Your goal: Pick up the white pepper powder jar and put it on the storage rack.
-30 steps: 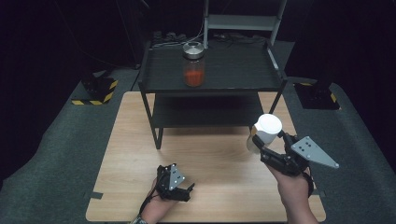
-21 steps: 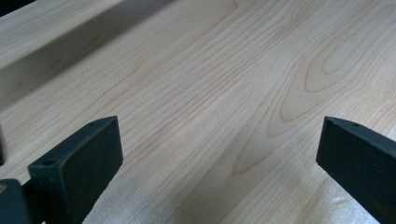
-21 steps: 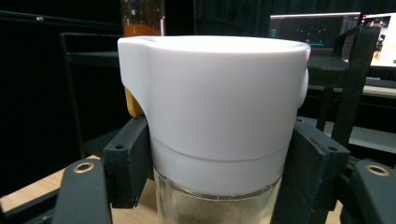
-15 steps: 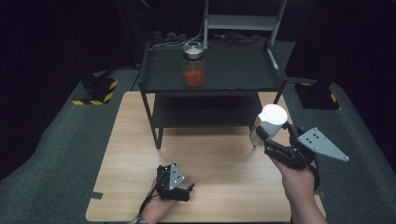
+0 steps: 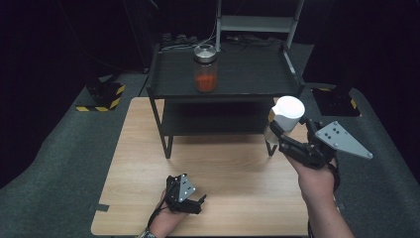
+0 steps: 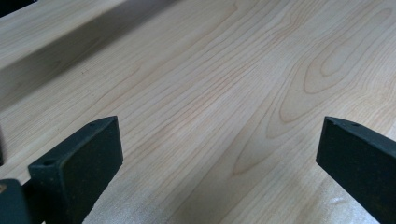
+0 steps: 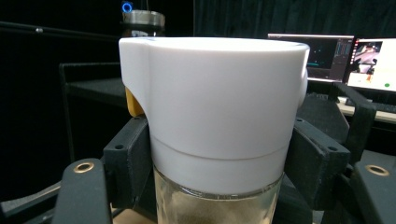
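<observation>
High view, right tongs (image 5: 275, 135) gripping white-lidded jar (image 5: 286, 115), label unreadable

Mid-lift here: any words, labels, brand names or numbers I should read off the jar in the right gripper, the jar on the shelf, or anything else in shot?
None can be read.
White-capped jar in the right gripper: plain cap, no print showing.
Jar with orange contents on the black shelf: no label visible.
Monitors in the right gripper view: on-screen content too small and blurred to read.
Yellow-and-black striped blocks: stripes, no text.
</observation>
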Tool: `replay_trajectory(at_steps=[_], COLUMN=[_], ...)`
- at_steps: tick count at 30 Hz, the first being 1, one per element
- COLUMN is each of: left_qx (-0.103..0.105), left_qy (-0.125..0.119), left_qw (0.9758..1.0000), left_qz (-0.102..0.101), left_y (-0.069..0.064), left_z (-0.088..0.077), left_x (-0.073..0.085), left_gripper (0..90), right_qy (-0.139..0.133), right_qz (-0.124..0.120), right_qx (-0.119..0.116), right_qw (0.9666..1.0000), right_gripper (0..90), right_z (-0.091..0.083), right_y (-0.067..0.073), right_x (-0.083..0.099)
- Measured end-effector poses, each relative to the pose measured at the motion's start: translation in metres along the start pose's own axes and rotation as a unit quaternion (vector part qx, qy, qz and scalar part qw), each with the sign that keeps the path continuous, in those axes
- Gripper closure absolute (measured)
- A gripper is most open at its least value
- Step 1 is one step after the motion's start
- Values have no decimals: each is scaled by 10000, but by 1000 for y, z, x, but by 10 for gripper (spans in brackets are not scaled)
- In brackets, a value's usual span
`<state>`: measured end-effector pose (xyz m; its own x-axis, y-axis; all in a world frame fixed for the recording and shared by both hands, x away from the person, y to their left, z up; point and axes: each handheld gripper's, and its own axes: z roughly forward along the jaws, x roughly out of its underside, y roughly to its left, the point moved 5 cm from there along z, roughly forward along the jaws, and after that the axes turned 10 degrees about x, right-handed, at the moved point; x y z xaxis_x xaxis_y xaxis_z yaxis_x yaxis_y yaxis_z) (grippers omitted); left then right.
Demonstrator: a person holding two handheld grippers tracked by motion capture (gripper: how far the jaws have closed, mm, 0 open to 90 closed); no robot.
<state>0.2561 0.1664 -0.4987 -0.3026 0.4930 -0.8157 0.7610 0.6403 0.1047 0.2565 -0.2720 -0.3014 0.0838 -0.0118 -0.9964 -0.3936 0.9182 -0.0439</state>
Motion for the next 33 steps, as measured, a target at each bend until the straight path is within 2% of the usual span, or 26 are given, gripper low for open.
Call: replay_trajectory(at_steps=[13, 23, 28, 33], left_qx=[-2, -3, -6, 22], left_qy=[3, -26, 9, -8], left_qw=[10000, 9999, 9998, 9999], left_qz=[67, 107, 196, 153], left_y=[-2, -3, -4, -3], left_z=[0, 1, 1, 1], left_x=[0, 1, 0, 1], left_gripper=[7, 7, 9, 9], right_qy=[-89, -185, -214, -245], right_qz=[74, 198, 158, 95], right_qx=[107, 223, 277, 319], right_qw=[9999, 9994, 9993, 9991], right_gripper=[300, 301, 301, 300], right_z=[21, 41, 50, 59], right_y=[3, 0, 0, 0], right_x=[-23, -37, -44, -48])
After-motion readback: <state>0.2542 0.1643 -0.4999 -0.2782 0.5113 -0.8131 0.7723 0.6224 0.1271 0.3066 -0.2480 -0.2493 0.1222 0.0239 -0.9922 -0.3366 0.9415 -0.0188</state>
